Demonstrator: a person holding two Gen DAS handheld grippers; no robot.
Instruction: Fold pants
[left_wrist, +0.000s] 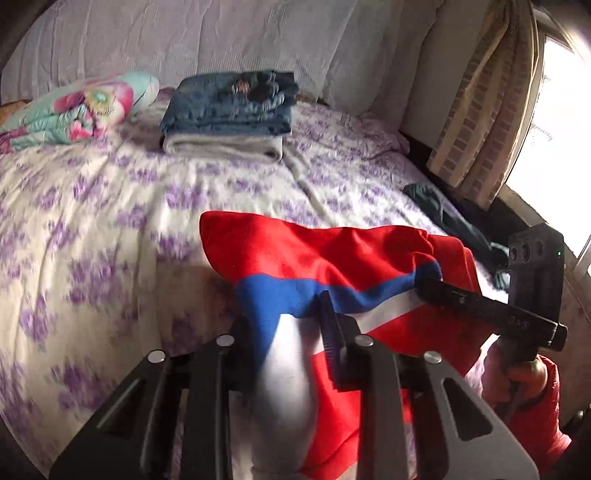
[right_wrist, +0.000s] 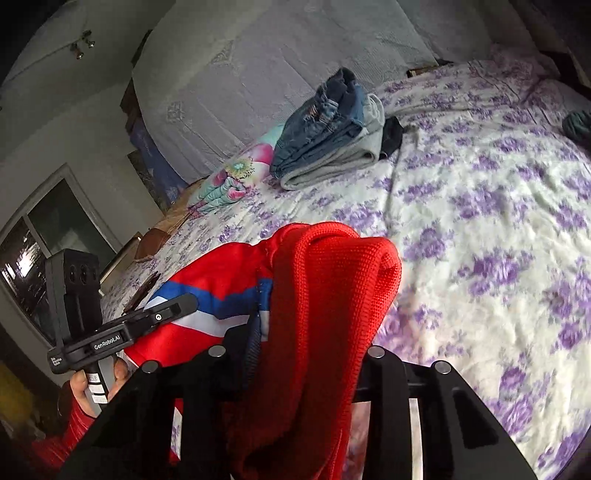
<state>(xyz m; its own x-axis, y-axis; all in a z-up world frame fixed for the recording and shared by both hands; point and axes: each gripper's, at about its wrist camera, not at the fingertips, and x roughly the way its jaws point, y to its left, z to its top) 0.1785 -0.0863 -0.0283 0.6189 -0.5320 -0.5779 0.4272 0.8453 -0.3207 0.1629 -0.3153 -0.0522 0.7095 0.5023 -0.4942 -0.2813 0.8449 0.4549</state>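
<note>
A pale quilted wall covering (left_wrist: 229, 33) closes off the room behind the bed (left_wrist: 92, 206), whose white sheet is printed with purple flowers. Bright window light falls past a checked beige curtain (left_wrist: 484, 110) at the right of the left wrist view. On the bed's far side sits a stack of folded clothes (left_wrist: 229, 110), jeans on top of a grey piece, beside a flowered pillow (left_wrist: 74, 107). A dark garment (left_wrist: 439, 206) lies near the curtain. The red pants (left_wrist: 332, 254), striped blue and white, hang lifted above the sheet. The left gripper (left_wrist: 288, 325) is clenched on their striped cloth; the right gripper (right_wrist: 306, 354) grasps a bunched red fold.
</note>
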